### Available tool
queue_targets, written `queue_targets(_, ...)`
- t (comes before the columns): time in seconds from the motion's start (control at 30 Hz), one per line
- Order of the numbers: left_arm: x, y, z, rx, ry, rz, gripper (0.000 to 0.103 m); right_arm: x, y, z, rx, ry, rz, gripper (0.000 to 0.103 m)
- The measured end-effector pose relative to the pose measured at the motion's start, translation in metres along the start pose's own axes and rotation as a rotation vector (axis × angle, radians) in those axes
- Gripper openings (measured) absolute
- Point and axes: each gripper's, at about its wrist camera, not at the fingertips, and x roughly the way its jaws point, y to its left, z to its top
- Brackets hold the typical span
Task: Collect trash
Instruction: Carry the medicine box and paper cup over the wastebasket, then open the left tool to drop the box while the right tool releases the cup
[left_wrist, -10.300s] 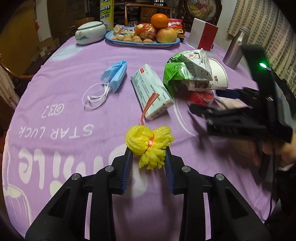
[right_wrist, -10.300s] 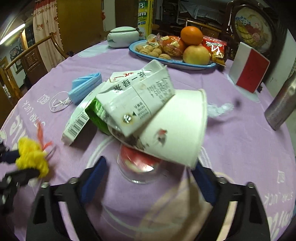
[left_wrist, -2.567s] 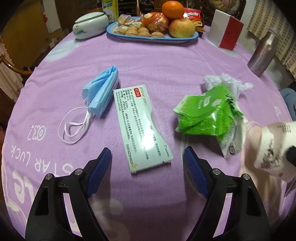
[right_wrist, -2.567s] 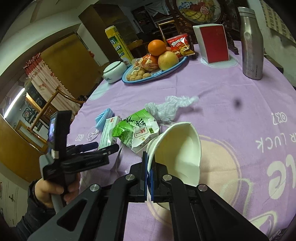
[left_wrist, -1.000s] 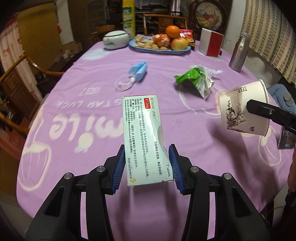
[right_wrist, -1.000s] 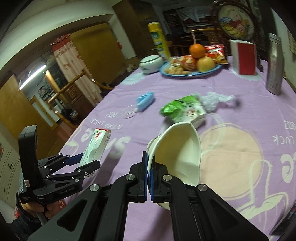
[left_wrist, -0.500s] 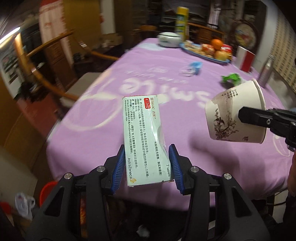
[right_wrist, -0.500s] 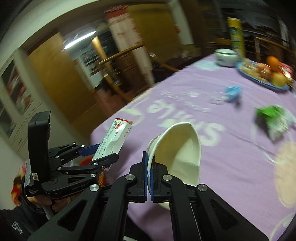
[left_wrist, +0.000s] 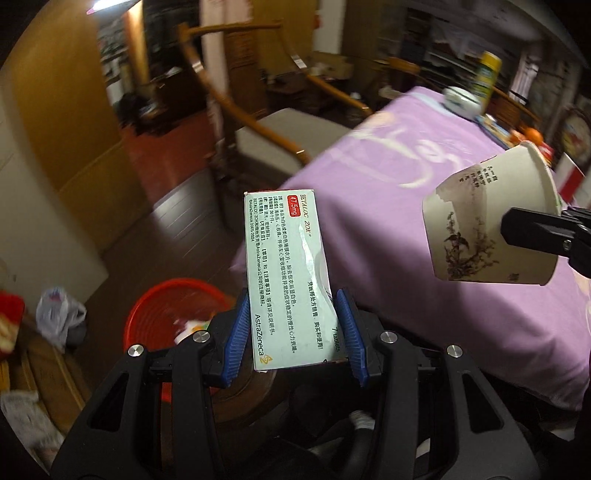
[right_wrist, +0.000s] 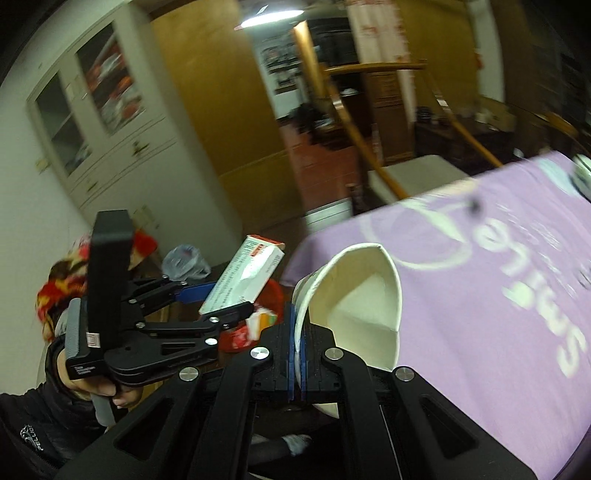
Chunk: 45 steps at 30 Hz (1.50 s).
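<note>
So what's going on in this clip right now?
A person is clearing trash off a table with a purple cloth. The left claw grips a medicine box by its sides; the right claw is shut on the squashed rim of a paper cup. Both are held off the table's edge, near a red bin on the floor with some trash already in it. Nothing has been dropped yet.

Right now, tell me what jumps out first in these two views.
A pale green cardboard medicine box stands clamped between the left gripper jaws, above a red plastic bin on the floor. To its right, the right gripper pinches the rim of a white paper cup, held beside the purple tablecloth.
</note>
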Motion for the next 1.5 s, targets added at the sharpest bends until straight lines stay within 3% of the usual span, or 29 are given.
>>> queue_targets(0.23,0.024,0.069,-0.027,-0.152,0.073,0.060,0.047,0.070,0.046,0.021,-0.081,0.109,0.090,0.003)
queue_targets(0.43,0.049,0.111,-0.044,-0.233,0.132,0.111,0.047,0.128,0.060,0.026,-0.086,0.205,0.127,0.003)
queue_targets(0.7,0.081,0.153,-0.064,-0.342,0.211,0.121,0.047,0.205,0.074,0.022,-0.080,0.334,0.150,0.003)
queue_targets(1.17,0.116,0.173,-0.092,-0.403,0.310,0.120,0.047,0.292,0.088,0.007,-0.046,0.469,0.160,0.003)
queue_targets(1.5,0.127,0.184,-0.097,-0.428,0.333,0.121,0.047,0.314,0.090,0.003,-0.039,0.505,0.168,0.003)
